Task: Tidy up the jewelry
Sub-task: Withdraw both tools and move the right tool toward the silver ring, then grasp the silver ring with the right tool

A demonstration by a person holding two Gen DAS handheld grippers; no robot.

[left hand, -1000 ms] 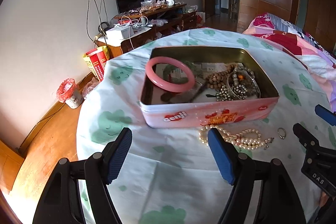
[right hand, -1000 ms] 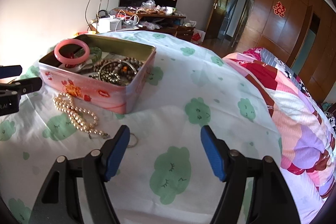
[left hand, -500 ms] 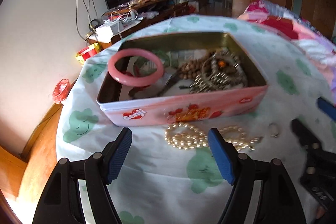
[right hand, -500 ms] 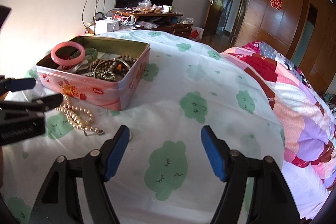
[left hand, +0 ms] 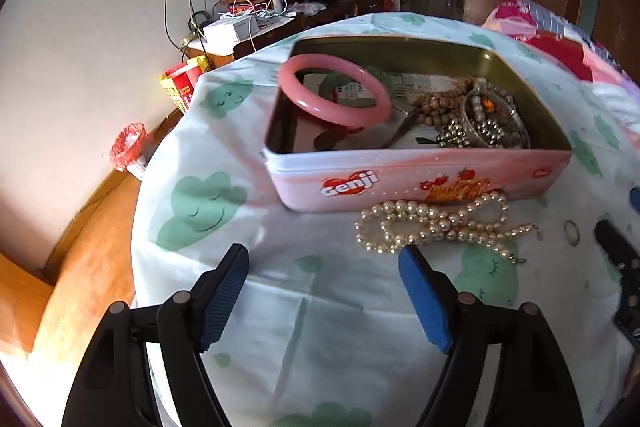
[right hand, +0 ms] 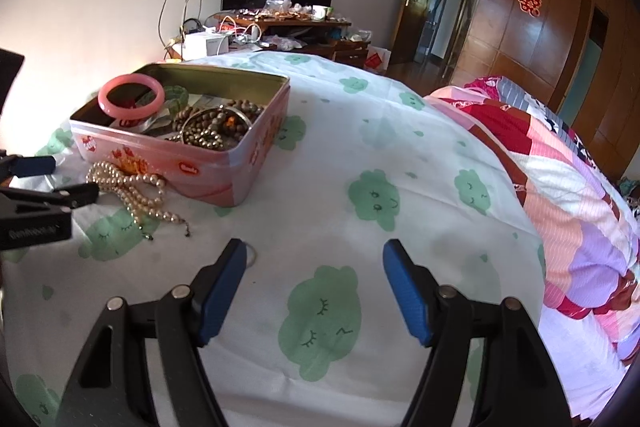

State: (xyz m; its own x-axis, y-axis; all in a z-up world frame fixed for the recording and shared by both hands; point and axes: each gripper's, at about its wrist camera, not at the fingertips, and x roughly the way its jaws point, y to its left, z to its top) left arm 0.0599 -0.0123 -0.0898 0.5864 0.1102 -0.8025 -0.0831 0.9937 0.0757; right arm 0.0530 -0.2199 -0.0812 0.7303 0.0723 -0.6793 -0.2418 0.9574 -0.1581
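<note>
Pearl necklace [left hand: 438, 225] against tin [left hand: 400, 183], beside ring [left hand: 571, 232].

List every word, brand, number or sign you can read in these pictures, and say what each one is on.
"Genji": red-and-white logo on the front of the pink tin.
Red double-happiness sign on the wooden wardrobe door.
Lettering on the left gripper body, seen from the right wrist: blurred, unreadable.
Print on the paper inside the tin: too small to read.
Print on the red-and-yellow box by the wall: too small to read.
</note>
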